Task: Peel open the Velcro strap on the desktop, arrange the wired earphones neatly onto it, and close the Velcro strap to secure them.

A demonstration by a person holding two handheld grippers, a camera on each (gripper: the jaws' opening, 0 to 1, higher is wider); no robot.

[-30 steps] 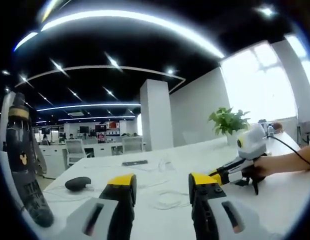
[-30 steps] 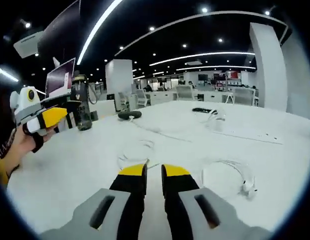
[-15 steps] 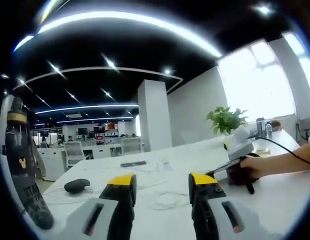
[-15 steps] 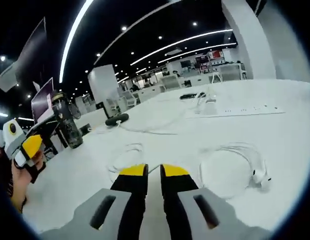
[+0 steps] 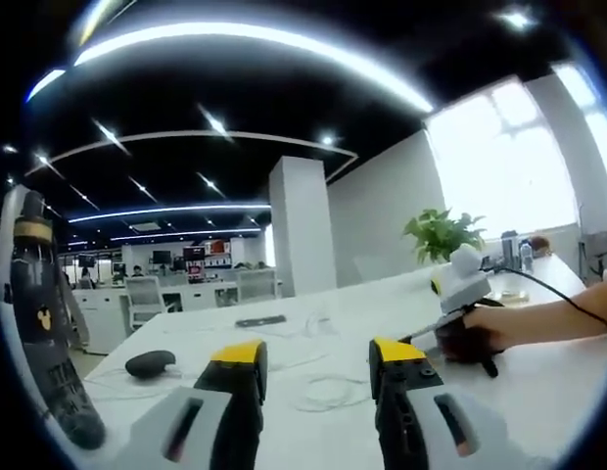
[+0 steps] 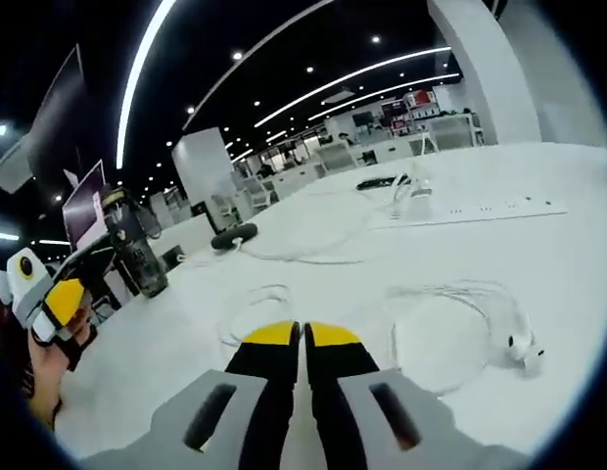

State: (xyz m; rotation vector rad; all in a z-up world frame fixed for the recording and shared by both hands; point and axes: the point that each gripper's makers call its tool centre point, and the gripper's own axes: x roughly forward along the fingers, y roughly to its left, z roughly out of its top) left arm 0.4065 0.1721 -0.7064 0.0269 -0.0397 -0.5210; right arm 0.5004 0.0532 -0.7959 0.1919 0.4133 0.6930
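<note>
Earphones [image 6: 460,323] lie loose on the white table [image 6: 538,245], a coil at 2 o'clock off the right gripper [image 6: 303,343], buds at its 4 o'clock end; long axis roughly 10-to-4 in the right gripper view. A second thin white loop [image 6: 255,308] sits at 11 o'clock just past the tips; can't tell if that's the strap. Judging by this: nothing peeled or bundled yet, whole task left. Right jaws nearly together, empty. Left gripper [image 5: 318,367] jaws apart, empty, with white cable [image 5: 328,392] between them on the table.
</note>
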